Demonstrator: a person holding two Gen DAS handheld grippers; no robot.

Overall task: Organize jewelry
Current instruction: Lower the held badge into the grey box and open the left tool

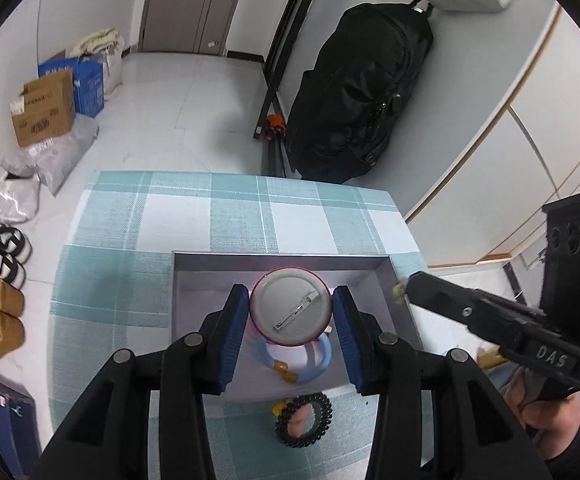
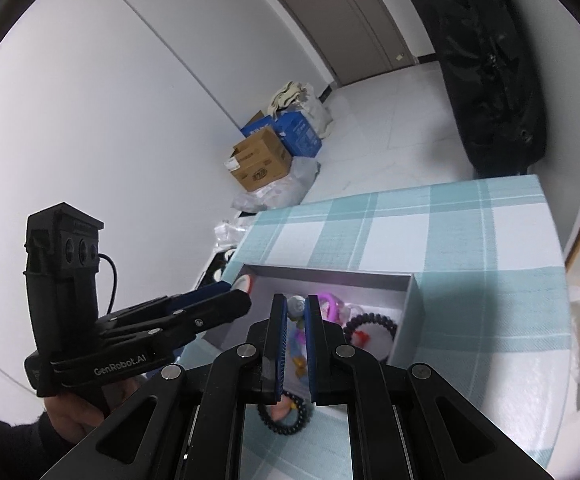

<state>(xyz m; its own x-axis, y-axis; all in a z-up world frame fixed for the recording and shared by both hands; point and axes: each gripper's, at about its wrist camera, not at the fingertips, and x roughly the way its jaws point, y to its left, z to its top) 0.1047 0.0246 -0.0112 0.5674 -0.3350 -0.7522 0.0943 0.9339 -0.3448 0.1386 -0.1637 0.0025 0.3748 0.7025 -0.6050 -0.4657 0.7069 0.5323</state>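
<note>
A round pin badge (image 1: 291,307), pin side up, is held between the pads of the left claw (image 1: 291,308) above the grey box (image 1: 274,258) on the checked worktop (image 1: 218,216). A placing step is judged under way (bracelets already lie inside). The right claw (image 2: 297,312) is narrowed on a small pale charm (image 2: 295,306). Lowering and release are called for next. A black bead bracelet (image 1: 303,420) waits outside, near.
</note>
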